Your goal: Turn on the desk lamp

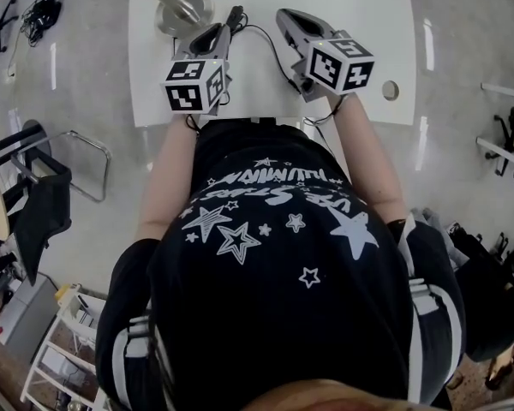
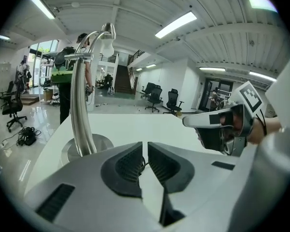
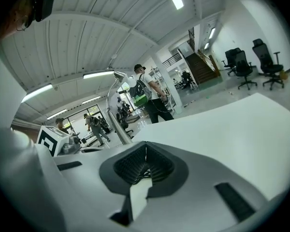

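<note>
left gripper (image 2: 145, 153) and right gripper (image 3: 145, 154) are both clenched, empty. the desk lamp (image 2: 80, 115) stands on the white table (image 1: 360, 24) just beyond the left one; a blind jab for its unseen switch could shove or tip it.

lamp (image 2: 79, 112): shiny brushed metal | table (image 1: 368, 7): smooth matt white | floor (image 1: 463, 58): glossy, reflective

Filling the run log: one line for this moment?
left claw: shut, empty | right claw: shut, empty | desk lamp: standing on table, not gripped
</note>
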{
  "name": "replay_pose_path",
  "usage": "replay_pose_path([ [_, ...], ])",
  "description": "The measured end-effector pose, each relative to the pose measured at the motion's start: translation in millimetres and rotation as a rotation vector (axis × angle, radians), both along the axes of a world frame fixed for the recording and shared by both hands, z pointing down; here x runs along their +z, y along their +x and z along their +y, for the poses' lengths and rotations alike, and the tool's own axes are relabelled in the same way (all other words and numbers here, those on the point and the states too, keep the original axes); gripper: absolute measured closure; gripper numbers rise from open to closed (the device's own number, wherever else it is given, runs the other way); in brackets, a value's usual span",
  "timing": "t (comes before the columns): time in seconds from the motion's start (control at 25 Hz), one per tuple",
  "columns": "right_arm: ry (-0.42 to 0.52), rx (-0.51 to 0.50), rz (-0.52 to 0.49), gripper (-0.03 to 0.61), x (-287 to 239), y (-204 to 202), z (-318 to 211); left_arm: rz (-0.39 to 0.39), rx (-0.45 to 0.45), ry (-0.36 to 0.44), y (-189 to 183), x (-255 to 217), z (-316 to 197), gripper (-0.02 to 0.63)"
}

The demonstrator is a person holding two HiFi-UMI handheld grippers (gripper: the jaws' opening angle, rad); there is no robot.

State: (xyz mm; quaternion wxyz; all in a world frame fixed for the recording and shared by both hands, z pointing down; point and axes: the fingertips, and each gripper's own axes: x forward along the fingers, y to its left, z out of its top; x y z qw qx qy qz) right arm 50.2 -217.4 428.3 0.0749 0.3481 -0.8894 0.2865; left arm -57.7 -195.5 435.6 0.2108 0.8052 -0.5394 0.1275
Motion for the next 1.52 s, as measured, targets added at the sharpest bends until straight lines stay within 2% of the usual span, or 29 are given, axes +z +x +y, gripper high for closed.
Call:
replay_pose_path([
  [0.24,-0.022,0.010,0.013,0.572,5,-9,-10,0.004,0.066,-0.100,7,28,-5,0.514],
  [0.4,-0.048,0.012,0.015,0.572,14,-13,-15,-0.002,0.109,-0.141,12,43,-10,0.494],
  [0.72,-0.087,0.010,0.033,0.572,27,-19,-28,-0.021,0.130,-0.217,15,65,-24,0.410],
  [0.96,-0.106,0.011,0.034,0.572,35,-22,-30,-0.029,0.119,-0.278,16,85,-30,0.405],
  [1.52,-0.137,-0.005,0.044,0.572,45,-26,-32,-0.056,0.114,-0.315,14,96,-37,0.408],
])
